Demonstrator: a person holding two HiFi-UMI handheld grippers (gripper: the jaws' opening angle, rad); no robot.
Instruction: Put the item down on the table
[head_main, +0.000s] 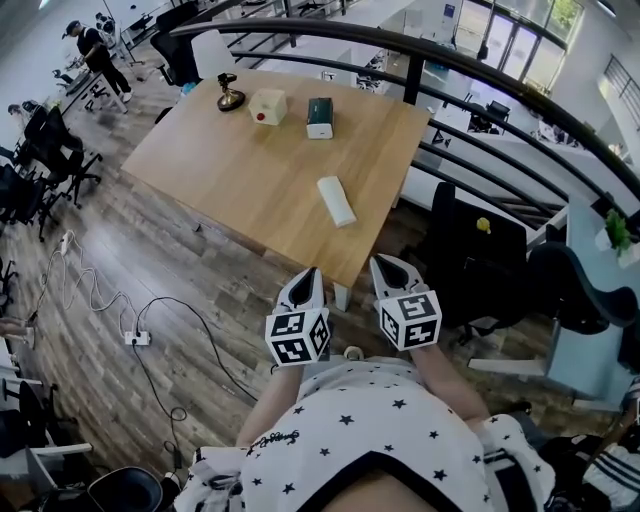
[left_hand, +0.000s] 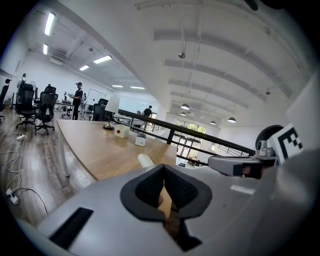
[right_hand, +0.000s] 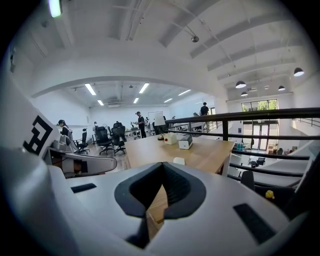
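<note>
A pale wooden worktop (head_main: 250, 170) is standing on plank flooring (head_main: 160, 250) beside a dark curved railing (head_main: 420, 55), with office chairs (head_main: 40, 150) waiting at the left. The white oblong item (head_main: 336, 200) is lying flat on the worktop near its front edge. The left tongs (head_main: 310, 272) and right tongs (head_main: 382, 262) are hovering short of that edge, both closed tight and gripping nothing. A small dark object (head_main: 230, 97) at the far side is proving too small to identify.

Tan wood-grain table (head_main: 230, 170), white item (head_main: 336, 201), cream box (head_main: 267, 106) with red dot, white shirt (head_main: 370, 420) with black stars.
</note>
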